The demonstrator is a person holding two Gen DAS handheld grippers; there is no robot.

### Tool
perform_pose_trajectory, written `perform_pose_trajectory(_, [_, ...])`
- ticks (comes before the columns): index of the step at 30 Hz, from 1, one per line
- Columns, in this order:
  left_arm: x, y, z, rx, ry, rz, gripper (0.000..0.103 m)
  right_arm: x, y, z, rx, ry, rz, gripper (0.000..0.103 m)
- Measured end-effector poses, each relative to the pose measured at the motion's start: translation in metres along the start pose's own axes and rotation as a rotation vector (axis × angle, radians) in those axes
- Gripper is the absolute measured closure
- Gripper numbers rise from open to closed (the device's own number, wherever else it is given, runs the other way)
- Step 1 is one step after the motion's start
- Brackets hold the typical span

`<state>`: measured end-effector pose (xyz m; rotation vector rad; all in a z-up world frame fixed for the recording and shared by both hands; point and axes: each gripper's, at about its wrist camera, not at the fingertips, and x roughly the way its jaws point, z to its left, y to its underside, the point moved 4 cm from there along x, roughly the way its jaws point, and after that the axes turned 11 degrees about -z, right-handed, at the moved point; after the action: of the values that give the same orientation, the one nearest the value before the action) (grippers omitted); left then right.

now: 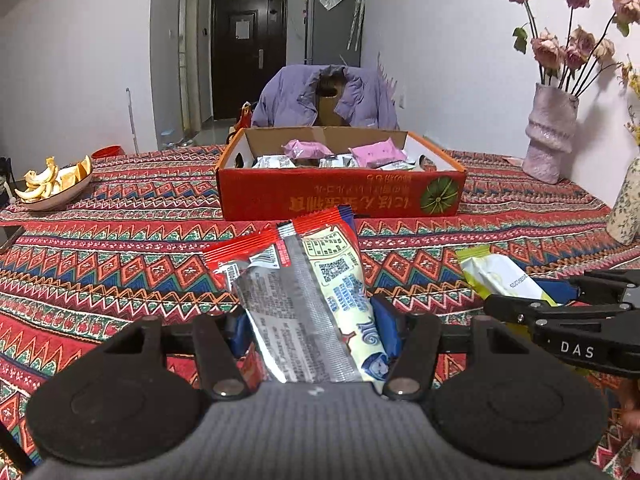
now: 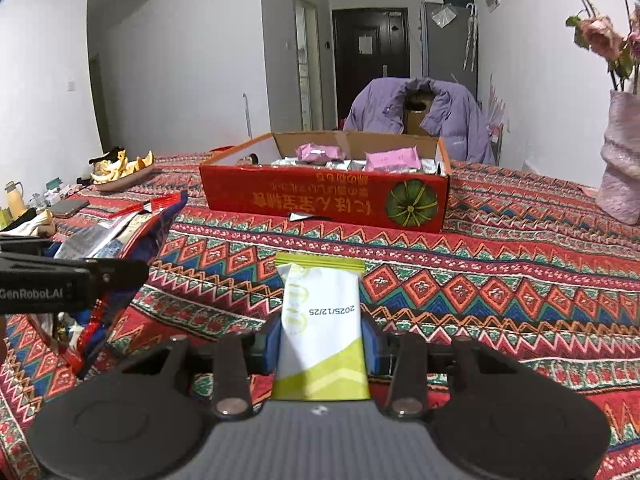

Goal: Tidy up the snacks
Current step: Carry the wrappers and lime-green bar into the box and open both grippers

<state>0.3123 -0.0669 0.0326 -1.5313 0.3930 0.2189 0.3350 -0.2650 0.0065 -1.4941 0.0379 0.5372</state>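
2 claws at work over a patterned tablecloth (image 1: 120,248), each w/ a snack clamped. The left gripper (image 1: 310,320) has its blue pads pressed on a red-and-silver snack packet (image 1: 304,292), which sticks up and fwd from between the fingers, printed back side showing w/ a QR code. The right gripper (image 2: 322,340) stands narrow, pinching a white-and-green snack pouch (image 2: 322,320) by its sides; the pouch's green top edge points away from the claw, a date stamp across its middle.

Straight ahead of both claws, well apart from the fingertips, sits the red cardboard box (image 1: 340,196), open at the top, w/ a green pumpkin emblem on its near wall. Inside it: pink packets (image 1: 380,152) on top of silver-wrapped ones (image 1: 276,161).

From the left wrist view, the right claw's black arm enters at the right edge, beside the left claw, its pouch just visible. From the right wrist view, the left claw shows at the left edge w/ its red packet.

Far left of the left claw: a plate of orange peel (image 1: 56,184). Far right: a pink vase w/ dried roses (image 1: 550,136). Beyond the box, a chair draped in a purple jacket (image 1: 324,96).
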Motion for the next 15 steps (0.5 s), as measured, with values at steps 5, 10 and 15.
perform_pose_trajectory(5, [0.009, -0.030, 0.007, -0.003, 0.081, -0.033, 0.043, -0.003, -0.022, -0.003, 0.002, -0.035, -0.047, 0.064])
perform_pose_trajectory(10, [0.069, -0.090, 0.025, -0.004, 0.150, -0.004, 0.043, 0.031, -0.076, -0.025, 0.043, -0.091, -0.097, 0.064])
perform_pose_trajectory(15, [0.150, -0.137, 0.043, 0.017, 0.108, 0.032, 0.043, 0.099, -0.133, -0.065, 0.097, -0.056, -0.082, 0.064])
